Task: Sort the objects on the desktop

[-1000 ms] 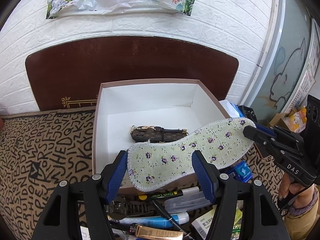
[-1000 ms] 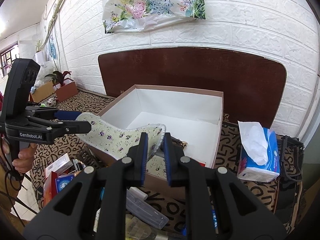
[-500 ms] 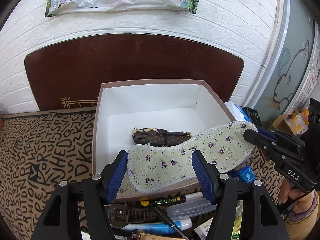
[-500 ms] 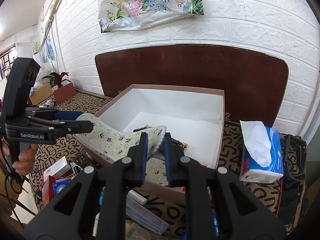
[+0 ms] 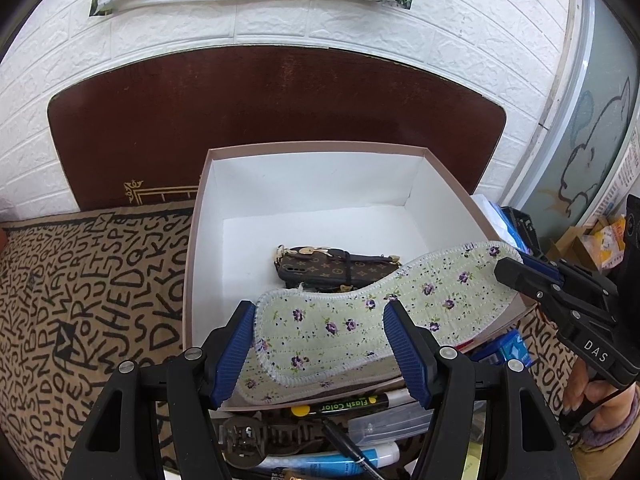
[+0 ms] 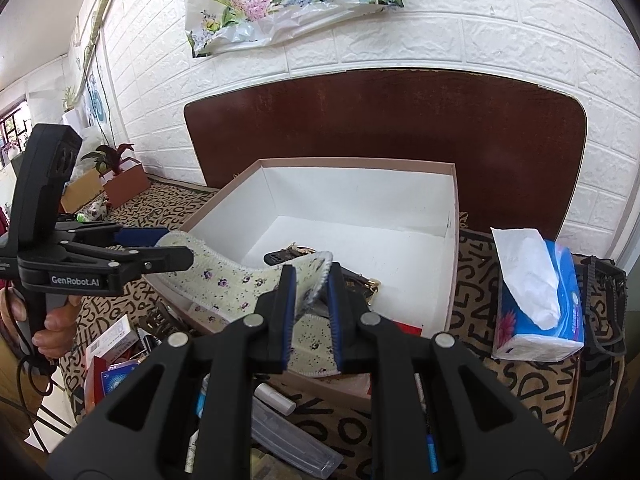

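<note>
insole (image 5: 360, 320) hides phone case's (image 5: 340, 268) near edge, marker (image 5: 344, 404) partly covered

Left gripper (image 5: 322, 350): jaws spread wide, level, pointing forward; bare hand (image 6: 48, 322) wrapped round its handle. Right gripper (image 6: 311, 312): jaws drawn nearly together, pinching a floral insole (image 6: 240, 284); fingers (image 5: 592, 390) curled on its grip.

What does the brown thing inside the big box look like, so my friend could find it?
Find the big open box with white insides on the letter-patterned cloth. On its floor near the front lies a dark brown phone case, flat, with a tan pattern, gold clips and a thin dark strap. It is the only dark thing in there; the flowery insole held above it is pale green.
</note>
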